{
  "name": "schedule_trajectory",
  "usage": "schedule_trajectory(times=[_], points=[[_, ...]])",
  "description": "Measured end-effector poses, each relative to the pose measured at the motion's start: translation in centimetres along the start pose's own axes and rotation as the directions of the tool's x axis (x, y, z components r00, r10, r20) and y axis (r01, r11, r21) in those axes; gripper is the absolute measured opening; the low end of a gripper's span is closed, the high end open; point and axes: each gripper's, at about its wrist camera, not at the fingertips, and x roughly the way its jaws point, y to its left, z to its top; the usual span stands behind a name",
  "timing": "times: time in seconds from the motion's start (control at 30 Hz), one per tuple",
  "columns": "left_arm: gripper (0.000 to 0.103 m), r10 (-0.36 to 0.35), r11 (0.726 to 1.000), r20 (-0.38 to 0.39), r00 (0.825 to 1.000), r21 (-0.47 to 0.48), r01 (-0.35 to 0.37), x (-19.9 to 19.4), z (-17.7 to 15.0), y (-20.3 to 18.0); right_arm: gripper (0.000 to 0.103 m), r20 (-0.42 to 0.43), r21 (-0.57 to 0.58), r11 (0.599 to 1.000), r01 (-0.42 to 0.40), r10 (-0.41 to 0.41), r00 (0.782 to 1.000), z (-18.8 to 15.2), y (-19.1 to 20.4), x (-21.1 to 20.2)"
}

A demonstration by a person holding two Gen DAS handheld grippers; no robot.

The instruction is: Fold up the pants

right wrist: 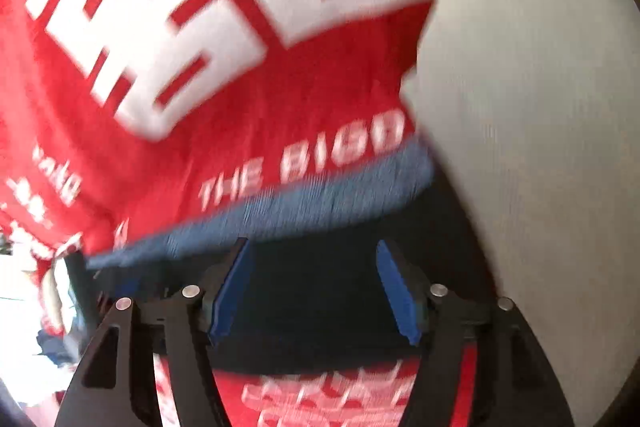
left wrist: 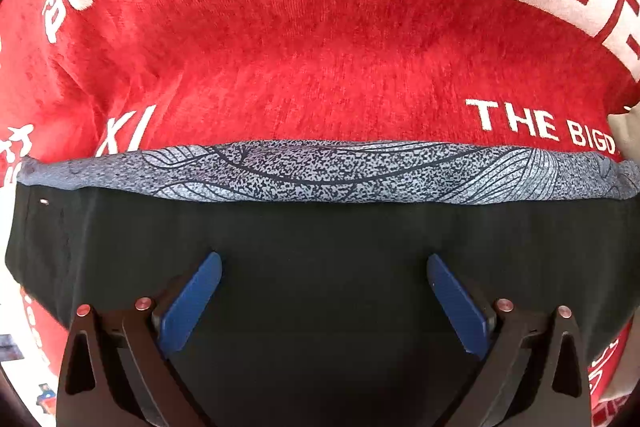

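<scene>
The black pants [left wrist: 320,259] lie flat on a red printed cloth, with a grey patterned band [left wrist: 320,171] along their far edge. My left gripper [left wrist: 324,267] is open just above the black fabric, blue pads [left wrist: 192,303] wide apart, holding nothing. In the blurred right wrist view the pants [right wrist: 312,291] show as a dark patch with a blue-grey band [right wrist: 280,215]. My right gripper [right wrist: 314,267] is open over them and empty.
The red cloth with white lettering [left wrist: 304,27] covers the surface beyond the pants and shows in the right wrist view [right wrist: 224,115]. A pale grey surface [right wrist: 532,147] lies to the right of the cloth. Small cluttered items sit at the far left [right wrist: 56,307].
</scene>
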Motion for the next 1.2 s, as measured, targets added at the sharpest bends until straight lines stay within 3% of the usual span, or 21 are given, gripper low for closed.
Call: schedule_trajectory(times=[0.1, 0.23, 0.4, 0.43, 0.47, 0.53, 0.6, 0.7, 0.77, 0.87, 0.97, 1.03, 1.2], points=[[0.103, -0.035, 0.998, 0.013, 0.999, 0.051, 0.034, -1.5, 0.5, -1.7, 0.068, 0.000, 0.097, 0.995, -0.010, 0.010, 1.000, -3.5, -1.3, -0.3], [0.103, -0.060, 0.989, 0.036, 0.998, 0.140, 0.054, -2.5, 0.8, -4.7, 0.068, 0.043, 0.237, 0.969, 0.072, -0.085, 0.995, -6.9, -3.6, -1.3], [0.103, -0.090, 0.985, 0.045, 0.995, 0.153, 0.082, -2.1, 1.6, -7.5, 0.067, 0.096, 0.353, 0.920, 0.170, -0.217, 0.971, -6.1, -6.2, -0.8], [0.103, -0.095, 0.984, 0.044, 0.994, 0.158, 0.087, -1.9, 1.8, -8.2, 0.063, 0.110, 0.364, 0.917, 0.164, -0.218, 0.970, -5.8, -6.2, -0.5], [0.103, -0.091, 0.982, 0.039, 0.995, 0.168, 0.084, -1.5, 1.9, -8.7, 0.049, 0.111, 0.364, 0.916, 0.170, -0.224, 0.968, -5.6, -6.1, -0.4], [0.103, -0.077, 0.982, 0.027, 0.997, 0.176, 0.072, -1.0, 1.8, -9.3, 0.011, 0.114, 0.335, 0.923, 0.189, -0.239, 0.964, -5.1, -5.8, -0.3], [0.103, -0.082, 0.982, 0.023, 0.996, 0.172, 0.077, -0.9, 1.6, -9.6, 0.011, 0.124, 0.303, 0.931, 0.204, -0.251, 0.960, -4.9, -5.3, -1.2], [0.103, -0.061, 0.979, 0.018, 0.998, 0.195, 0.057, -0.1, 0.9, -10.5, 0.011, 0.154, 0.183, 0.937, 0.296, -0.325, 0.933, -5.0, -4.0, -2.0], [0.103, -0.061, 0.979, 0.041, 0.997, 0.195, 0.052, -0.1, 0.6, -10.8, 0.022, 0.099, 0.150, 0.923, 0.354, -0.370, 0.924, -5.5, -3.9, -0.4], [0.103, -0.077, 0.981, 0.027, 0.997, 0.179, 0.071, -0.6, 0.8, -9.8, 0.035, 0.087, 0.206, 0.933, 0.296, -0.319, 0.944, -5.6, -5.4, -1.4], [0.103, -0.064, 0.987, 0.057, 0.996, 0.152, 0.055, -2.0, -0.2, -7.3, 0.038, 0.129, 0.135, 0.940, 0.314, -0.331, 0.935, -6.5, -4.3, -4.0], [0.103, -0.042, 0.992, 0.075, 0.996, 0.123, 0.033, -2.6, -0.5, -4.8, 0.052, 0.147, 0.089, 0.950, 0.299, -0.309, 0.940, -7.2, -3.2, -5.3], [0.103, 0.075, 0.996, 0.105, 0.992, 0.037, -0.080, -1.1, 1.0, 1.8, 0.054, 0.124, -0.012, 0.971, 0.237, -0.234, 0.964, -7.6, 0.1, -3.5]])
